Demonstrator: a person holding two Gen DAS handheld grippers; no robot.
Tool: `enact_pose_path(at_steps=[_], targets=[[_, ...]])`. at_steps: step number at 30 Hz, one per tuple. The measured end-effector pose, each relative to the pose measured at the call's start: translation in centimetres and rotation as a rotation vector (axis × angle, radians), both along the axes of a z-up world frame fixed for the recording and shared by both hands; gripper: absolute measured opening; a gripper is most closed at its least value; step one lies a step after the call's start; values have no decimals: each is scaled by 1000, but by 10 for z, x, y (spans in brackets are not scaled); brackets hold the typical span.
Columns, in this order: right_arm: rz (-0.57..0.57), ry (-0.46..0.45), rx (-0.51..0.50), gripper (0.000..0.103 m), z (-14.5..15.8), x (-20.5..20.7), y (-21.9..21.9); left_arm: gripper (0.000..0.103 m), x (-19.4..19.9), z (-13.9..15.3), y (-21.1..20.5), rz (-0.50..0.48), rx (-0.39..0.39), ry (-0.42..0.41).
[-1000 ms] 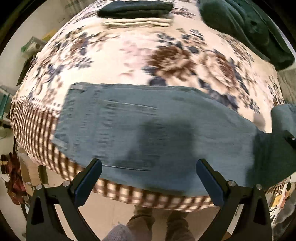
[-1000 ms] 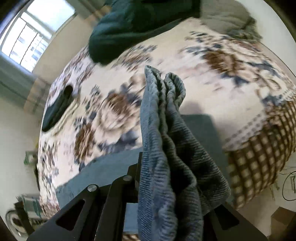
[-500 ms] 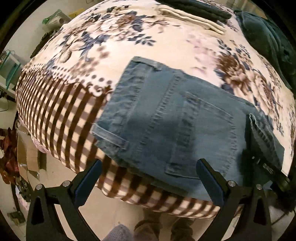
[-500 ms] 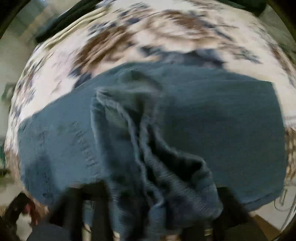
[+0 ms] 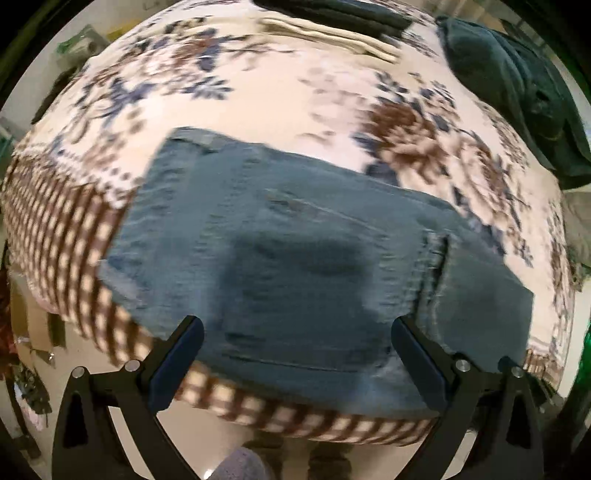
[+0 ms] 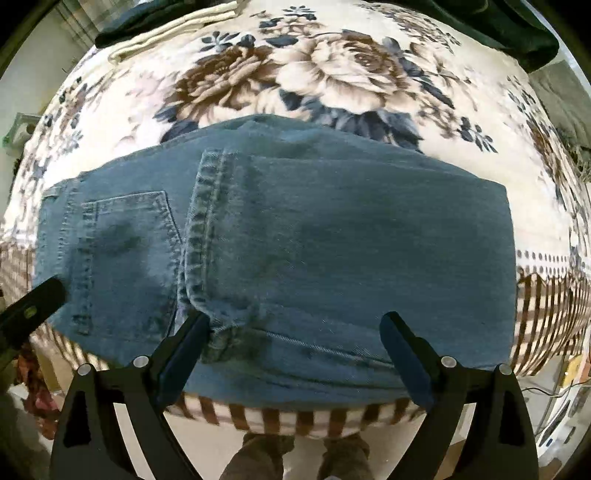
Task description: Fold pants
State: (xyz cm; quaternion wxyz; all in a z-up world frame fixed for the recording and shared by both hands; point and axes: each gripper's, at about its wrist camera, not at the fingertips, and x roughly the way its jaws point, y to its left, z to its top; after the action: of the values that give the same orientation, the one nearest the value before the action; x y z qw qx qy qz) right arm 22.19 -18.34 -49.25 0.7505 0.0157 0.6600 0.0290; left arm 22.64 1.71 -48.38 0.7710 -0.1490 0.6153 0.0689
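Blue jeans (image 6: pixel 332 240) lie on a floral blanket near the bed's front edge. The leg ends are folded over the upper part, their hems (image 6: pixel 207 229) lying beside the back pocket (image 6: pixel 125 236). The jeans also show in the left wrist view (image 5: pixel 295 266). My right gripper (image 6: pixel 295 350) is open and empty, just above the jeans' near edge. My left gripper (image 5: pixel 295 358) is open and empty over the near edge too. One of its fingers (image 6: pixel 33 302) shows at the left of the right wrist view.
The floral blanket (image 6: pixel 332 74) has a brown checked border (image 5: pixel 55 236) hanging over the bed edge. Folded dark and cream clothes (image 5: pixel 332 18) lie at the far side. A dark green garment (image 5: pixel 517 92) lies at the far right. The person's feet (image 6: pixel 295 458) stand below.
My right gripper carried the leg ends leftward over the jeans, let them go and opened. The legs now lie folded flat. My left gripper swung left, then back toward the middle.
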Motion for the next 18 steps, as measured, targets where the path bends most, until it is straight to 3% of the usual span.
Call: enact_pose_path(at_steps=[4, 8, 11, 13, 18], targets=[[-17, -6, -62, 96, 5, 1, -24, 103, 9, 2, -16, -20, 18, -9], [-53, 22, -98, 96, -5, 4, -47, 103, 2, 0, 6, 37, 67, -28], [-69, 24, -115, 98, -8, 6, -54, 103, -15, -7, 50, 171, 43, -29], [-83, 22, -110, 103, -9, 7, -59, 103, -31, -13, 79, 283, -5, -38], [-139, 32, -99, 103, -14, 10, -67, 103, -66, -35, 139, 550, -137, -69]])
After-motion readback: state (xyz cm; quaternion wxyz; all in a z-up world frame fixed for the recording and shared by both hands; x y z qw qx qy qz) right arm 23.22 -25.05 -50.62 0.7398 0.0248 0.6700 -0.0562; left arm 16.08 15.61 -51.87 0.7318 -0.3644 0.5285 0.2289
